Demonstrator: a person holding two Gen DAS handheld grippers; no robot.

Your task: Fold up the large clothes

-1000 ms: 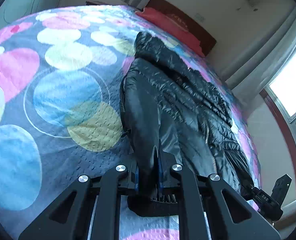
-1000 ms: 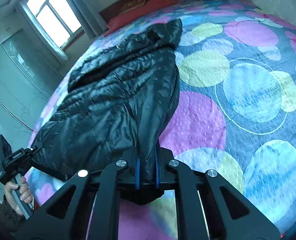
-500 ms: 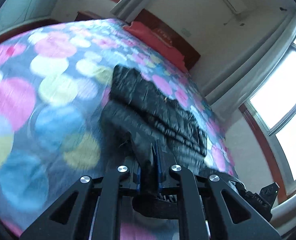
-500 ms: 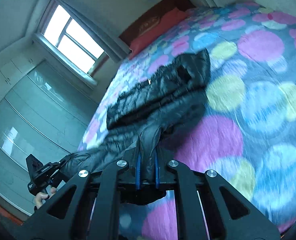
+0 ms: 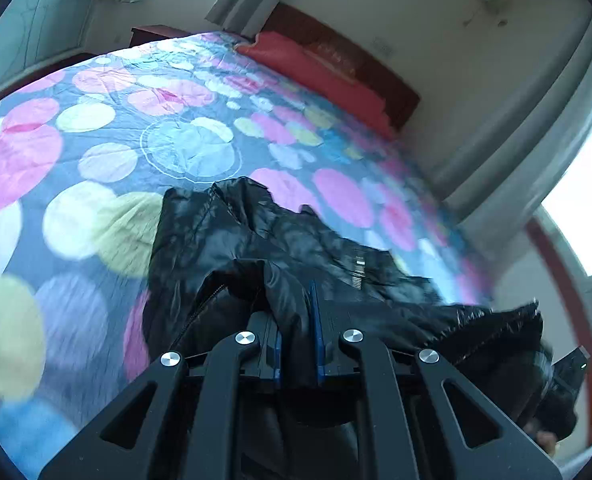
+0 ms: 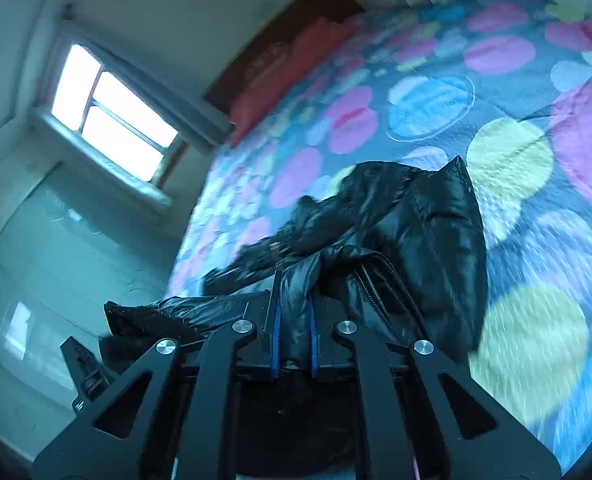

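A shiny black puffer jacket [image 5: 232, 240] lies bunched on the bed, its near edge lifted off the bedspread. My left gripper [image 5: 296, 312] is shut on a fold of that edge, the fabric pinched between the blue pads. In the right wrist view the same jacket [image 6: 428, 224] hangs from my right gripper [image 6: 294, 304], which is shut on another part of the hem beside a zipper [image 6: 380, 300]. The far part of the jacket rests on the bedspread. The other gripper's body shows at the edge of each view, the right gripper [image 5: 568, 372] and the left gripper [image 6: 84, 372].
The bedspread [image 5: 108, 152] is grey-blue with large coloured circles. Red pillows [image 5: 316, 72] lie against a dark wooden headboard [image 5: 348, 56] at the far end. A bright window [image 6: 112, 116] and pale wardrobe doors [image 6: 48, 264] stand to one side.
Both grippers have risen and drawn back towards the bed's foot, dragging the jacket's hem along. The jacket, stretched flat before, is now bunched and partly lifted. Both stay shut.
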